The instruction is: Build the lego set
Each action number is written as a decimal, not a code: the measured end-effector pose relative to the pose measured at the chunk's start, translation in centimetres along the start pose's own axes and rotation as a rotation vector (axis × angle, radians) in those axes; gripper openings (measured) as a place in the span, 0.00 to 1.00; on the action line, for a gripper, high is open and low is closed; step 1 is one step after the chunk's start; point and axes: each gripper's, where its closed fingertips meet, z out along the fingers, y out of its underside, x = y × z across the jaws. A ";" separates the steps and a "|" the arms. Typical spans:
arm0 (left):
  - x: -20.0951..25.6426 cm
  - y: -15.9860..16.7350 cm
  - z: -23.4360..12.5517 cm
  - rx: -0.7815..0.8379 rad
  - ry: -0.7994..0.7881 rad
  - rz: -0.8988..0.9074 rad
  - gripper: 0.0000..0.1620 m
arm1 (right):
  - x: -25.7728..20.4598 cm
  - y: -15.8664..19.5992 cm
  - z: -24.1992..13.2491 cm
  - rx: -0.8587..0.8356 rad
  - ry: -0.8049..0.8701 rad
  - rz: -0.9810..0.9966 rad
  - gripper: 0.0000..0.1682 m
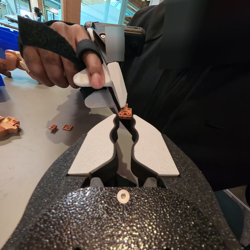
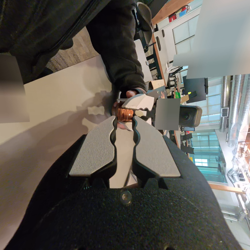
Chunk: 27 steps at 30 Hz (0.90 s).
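Both tongs meet over one small brown lego piece [image 1: 125,113], held in the air above the table edge, close in front of the person's dark jacket [image 1: 189,94]. At the tips of the left gripper [image 1: 125,117] the piece is pinched, studs up, with a gap open behind the tips. Coming down from above, the right gripper [image 1: 123,104] touches the piece's raised part with its white fingertip; whether those tongs clamp anything here cannot be told. In the right wrist view the right gripper [image 2: 124,119] has its tips set either side of the brown piece [image 2: 125,115], seemingly nipping it, with the left gripper's white finger [image 2: 138,102] lying across just behind. A hand [image 1: 56,56] wrapped in a black strap [image 1: 44,39] fills the upper left of the left wrist view and hides much of the table [image 1: 33,148] behind it. Well apart to the left on the grey table lie a small brown clip piece [image 1: 53,127] and a flat square brown plate [image 1: 67,127], just beside each other. Farther left sits a partly built brown model [image 1: 8,126], cut by the frame edge, and another brown build [image 1: 9,62] shows behind the hand beside a blue bin [image 1: 8,39].
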 end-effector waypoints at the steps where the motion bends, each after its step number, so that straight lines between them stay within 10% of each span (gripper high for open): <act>1: 0.0 0.0 0.0 0.000 -0.001 -0.001 0.10 | 0.0 0.0 0.0 -0.001 -0.001 0.003 0.12; 27: 0.1 0.0 0.1 -0.004 0.003 -0.001 0.10 | -0.1 0.1 0.0 -0.031 -0.036 -0.033 0.12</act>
